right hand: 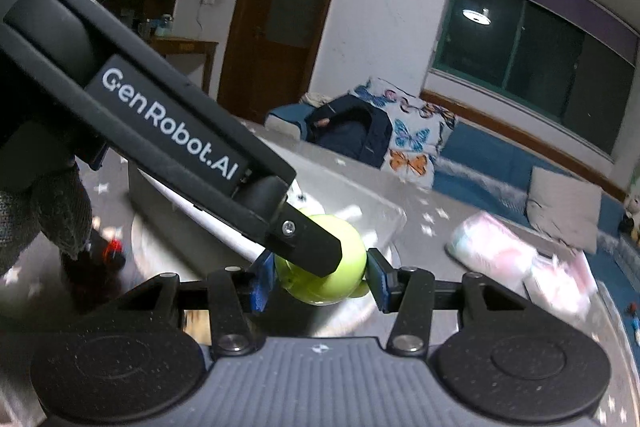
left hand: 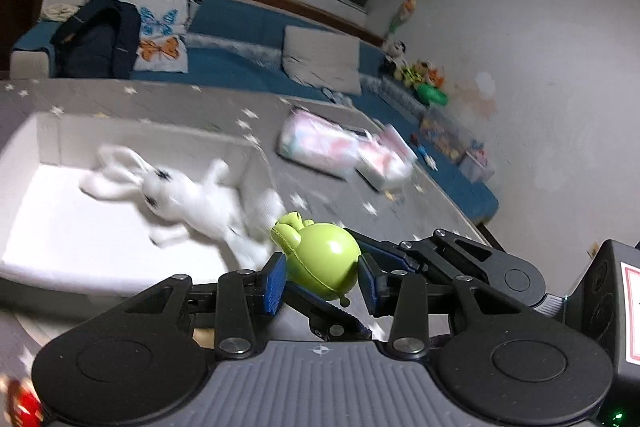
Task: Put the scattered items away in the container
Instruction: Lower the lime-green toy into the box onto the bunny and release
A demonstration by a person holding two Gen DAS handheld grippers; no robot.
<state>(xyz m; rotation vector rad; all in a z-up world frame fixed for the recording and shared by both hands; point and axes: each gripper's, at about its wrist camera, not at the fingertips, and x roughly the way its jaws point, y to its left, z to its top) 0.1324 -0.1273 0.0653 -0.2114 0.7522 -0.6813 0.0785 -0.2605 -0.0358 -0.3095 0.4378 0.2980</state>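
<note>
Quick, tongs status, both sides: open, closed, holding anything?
Left tongs: closed on the green toy.
Right tongs: closed on the same green toy, from the other side.

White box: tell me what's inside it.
The white box holds a white plush rabbit, legs draped over the near wall. The green toy hides the corner behind it; nothing else shows.
</note>
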